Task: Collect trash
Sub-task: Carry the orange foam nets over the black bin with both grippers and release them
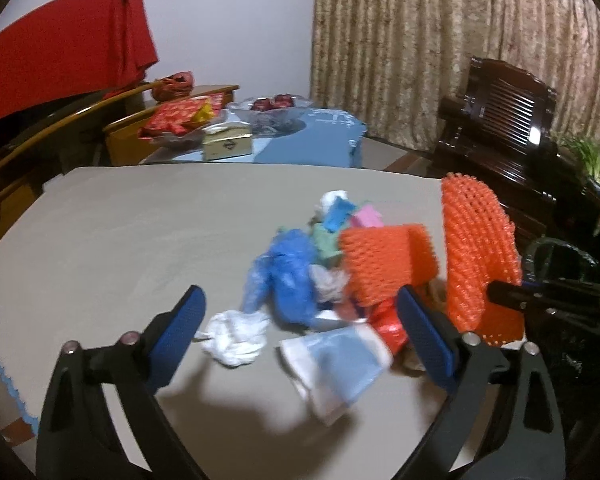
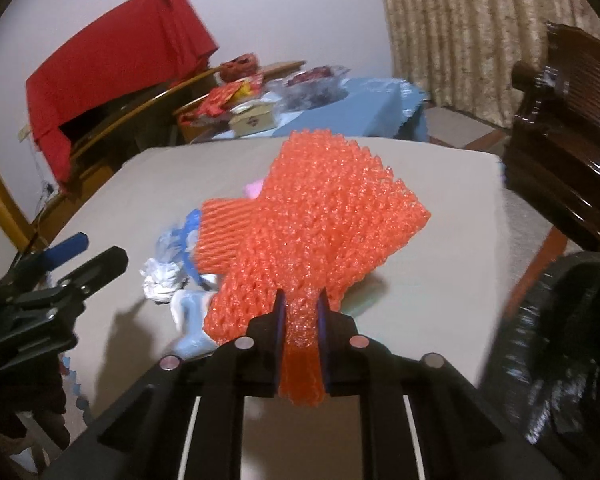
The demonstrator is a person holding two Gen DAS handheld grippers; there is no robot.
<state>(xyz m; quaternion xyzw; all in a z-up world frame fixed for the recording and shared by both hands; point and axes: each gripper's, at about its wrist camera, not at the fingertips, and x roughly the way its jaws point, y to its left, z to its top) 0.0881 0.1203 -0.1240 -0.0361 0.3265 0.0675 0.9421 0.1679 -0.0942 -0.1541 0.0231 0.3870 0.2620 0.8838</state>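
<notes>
Pinching one end of an orange foam net point(image 2: 320, 220), the right hand-held gripper point(image 2: 302, 312) has its jaws clenched on the squeezed mesh, and the rest of the net fans out above the grey table point(image 2: 440, 300). A second orange foam net point(image 1: 384, 268) sits on the trash pile beside a blue plastic bag point(image 1: 284, 276), a crumpled white tissue point(image 1: 236, 336) and a pale blue wrapper point(image 1: 340, 364). The left hand-held gripper point(image 1: 300, 332) hangs over that pile with its jaws released and wide, holding nothing. A black bin point(image 2: 560, 344) stands just off the table's right edge.
</notes>
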